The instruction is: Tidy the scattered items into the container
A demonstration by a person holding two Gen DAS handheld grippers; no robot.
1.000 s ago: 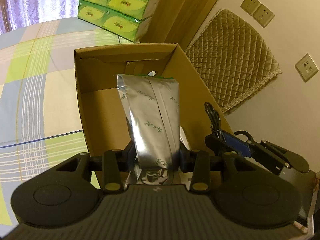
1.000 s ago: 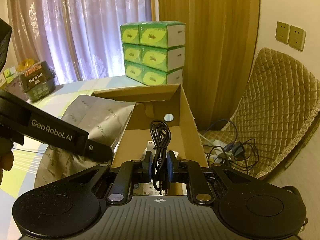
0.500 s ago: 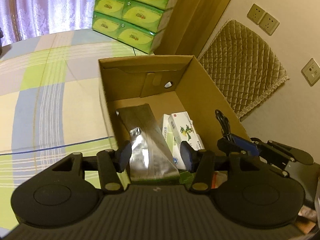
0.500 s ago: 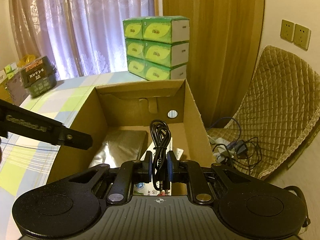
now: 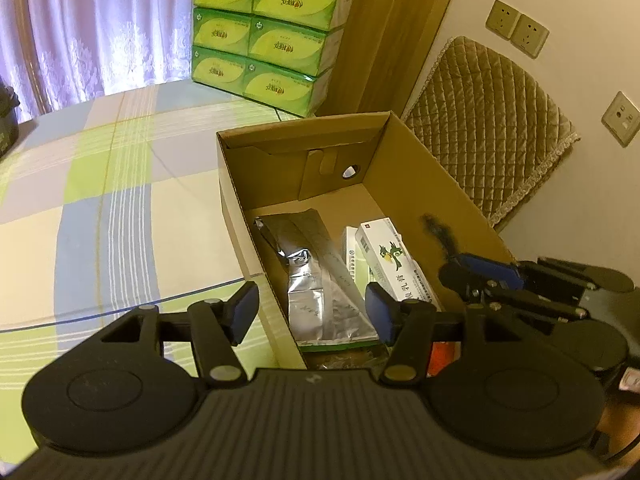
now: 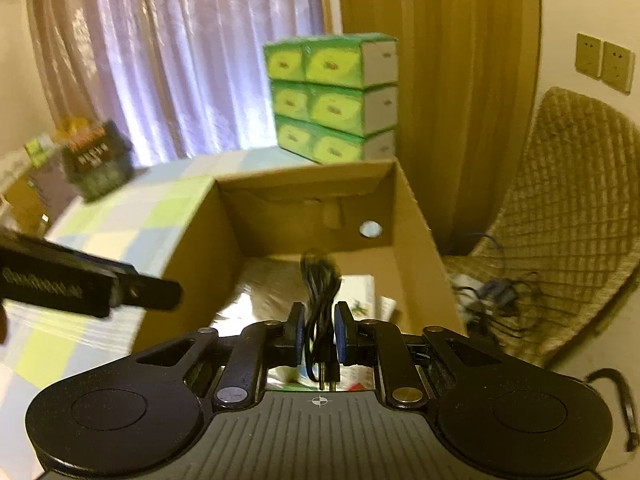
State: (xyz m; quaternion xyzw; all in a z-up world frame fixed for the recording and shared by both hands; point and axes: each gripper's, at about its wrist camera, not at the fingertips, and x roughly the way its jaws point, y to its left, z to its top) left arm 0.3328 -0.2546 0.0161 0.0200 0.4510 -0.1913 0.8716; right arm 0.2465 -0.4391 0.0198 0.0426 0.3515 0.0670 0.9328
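A: Why's the right gripper (image 6: 318, 338) up over the cardboard box (image 6: 416, 216)? 
B: It's clamped on the coiled black cable (image 6: 320, 300), lined up for a drop inside, I'd guess. Left gripper (image 5: 312, 312) sits spread apart and empty at the box's 7 o'clock edge.
A: Anything only one cam catches?
B: Left cam shows the foil pouch (image 5: 316, 276) and medicine box (image 5: 394, 260) lying inside; right cam blurs them.

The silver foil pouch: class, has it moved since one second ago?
Yes. The silver foil pouch has dropped from the left tongs, now open, to lie flat on the cardboard box floor.
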